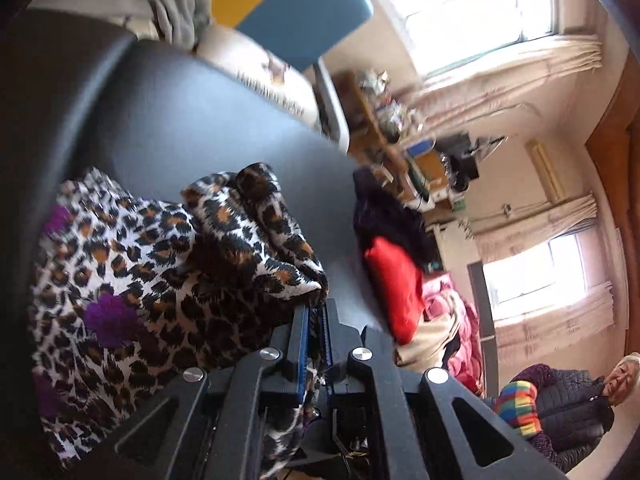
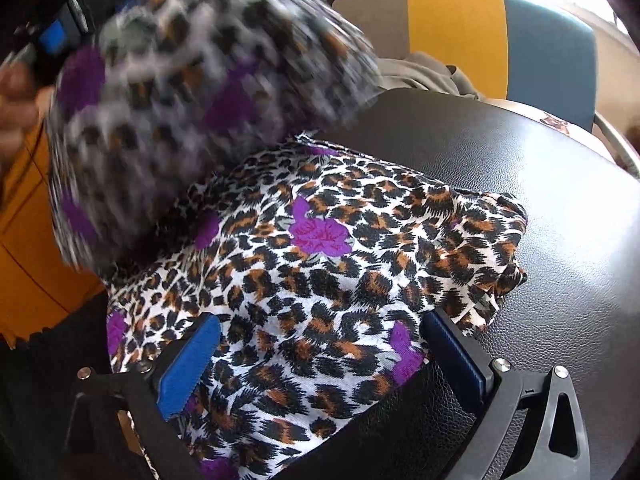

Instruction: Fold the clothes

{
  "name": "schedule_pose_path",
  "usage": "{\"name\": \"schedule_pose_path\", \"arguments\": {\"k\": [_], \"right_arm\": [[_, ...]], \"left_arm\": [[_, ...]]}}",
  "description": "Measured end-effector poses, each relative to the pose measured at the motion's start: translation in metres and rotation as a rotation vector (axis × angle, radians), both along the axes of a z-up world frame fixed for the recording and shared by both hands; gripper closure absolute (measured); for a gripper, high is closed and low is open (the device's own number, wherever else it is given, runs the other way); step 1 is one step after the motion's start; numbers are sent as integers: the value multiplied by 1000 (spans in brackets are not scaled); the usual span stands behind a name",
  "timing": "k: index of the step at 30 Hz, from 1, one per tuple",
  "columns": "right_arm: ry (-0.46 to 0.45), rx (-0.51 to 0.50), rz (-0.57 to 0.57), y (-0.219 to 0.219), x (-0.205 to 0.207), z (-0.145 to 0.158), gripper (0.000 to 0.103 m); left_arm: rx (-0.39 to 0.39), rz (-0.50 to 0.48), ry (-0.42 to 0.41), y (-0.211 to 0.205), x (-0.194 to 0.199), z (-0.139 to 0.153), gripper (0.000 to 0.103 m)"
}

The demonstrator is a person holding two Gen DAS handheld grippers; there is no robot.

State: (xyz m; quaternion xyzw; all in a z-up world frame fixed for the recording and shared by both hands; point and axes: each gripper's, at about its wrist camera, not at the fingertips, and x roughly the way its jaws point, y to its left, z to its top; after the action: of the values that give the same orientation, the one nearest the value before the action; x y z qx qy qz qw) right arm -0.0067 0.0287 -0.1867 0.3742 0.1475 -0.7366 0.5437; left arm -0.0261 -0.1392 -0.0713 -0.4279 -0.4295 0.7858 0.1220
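Left gripper point(image 1: 314, 310) rolled sideways, fingers pinching a leopard-print garment point(image 2: 320, 264) edge, lifted fold blurred at 10 o'clock in right view. Right gripper point(image 2: 320, 344) low over black worktop point(image 2: 560, 184), fingers spread astride the garment lying flat there.

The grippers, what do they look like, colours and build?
Both are black plastic frames with triangular cut-outs and round silver screw heads. The left gripper and the right gripper each carry two flat blue ribbed pads on their fingers. No sleeves show clearly.
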Motion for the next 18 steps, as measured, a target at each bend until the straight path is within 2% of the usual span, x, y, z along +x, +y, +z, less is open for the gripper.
{"name": "schedule_pose_path", "arguments": {"k": [5, 7, 9, 13, 16, 18], "right_arm": [[-17, -36, 5, 6, 0, -2, 0], [-23, -48, 5, 8, 1, -2, 0], [-27, -56, 5, 10, 2, -2, 0], [-13, -50, 3, 9, 6, -4, 0], [6, -41, -2, 9, 10, -4, 0], [16, -26, -15, 9, 14, -2, 0]], "left_arm": [[-13, -14, -97, 26, -16, -38, 98], [55, -18, -132, 29, -21, -54, 97], [52, -7, -130, 33, -23, -54, 97], [55, -59, -126, 38, -26, -48, 97], [176, -101, -138, 41, -28, -49, 92], [170, -99, -104, 35, -21, -36, 89]]}}
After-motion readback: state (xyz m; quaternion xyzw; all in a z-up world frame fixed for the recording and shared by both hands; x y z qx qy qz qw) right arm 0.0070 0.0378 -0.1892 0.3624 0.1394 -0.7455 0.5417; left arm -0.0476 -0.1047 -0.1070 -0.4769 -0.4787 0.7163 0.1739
